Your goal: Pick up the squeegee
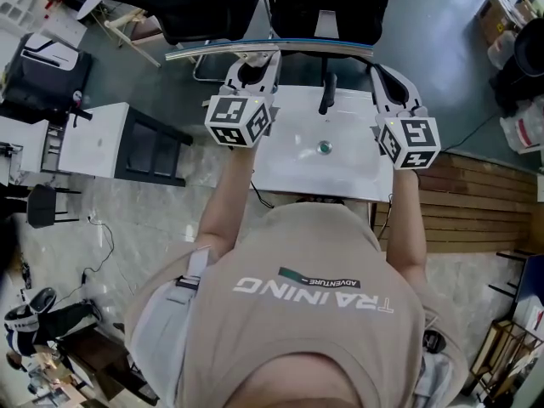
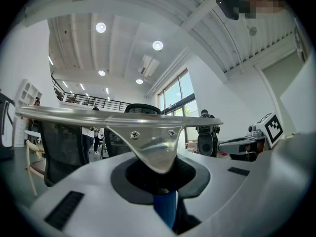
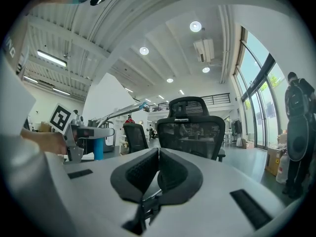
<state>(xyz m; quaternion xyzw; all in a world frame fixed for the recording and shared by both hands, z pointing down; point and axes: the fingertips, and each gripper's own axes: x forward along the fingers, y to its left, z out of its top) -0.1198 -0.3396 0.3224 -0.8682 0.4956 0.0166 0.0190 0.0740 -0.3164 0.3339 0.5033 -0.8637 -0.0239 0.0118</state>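
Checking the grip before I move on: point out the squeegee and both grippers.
squeegee point(image 2: 157, 144): left gripper view, metal bracket under the blade.
left gripper point(image 1: 253, 65): head view, between its fingertips.
right gripper point(image 3: 158, 157): right gripper view, where its pads meet.

- Gripping the squeegee point(image 1: 272, 48) in the left gripper point(image 1: 252, 65), crosswise above the far edge of the table point(image 1: 340, 172).
- Holding the right gripper point(image 1: 388, 82) at the table's far right corner.
- Facing a chair point(image 1: 327, 2) behind the table.
- Having a desk point(image 1: 93, 138) at the left.
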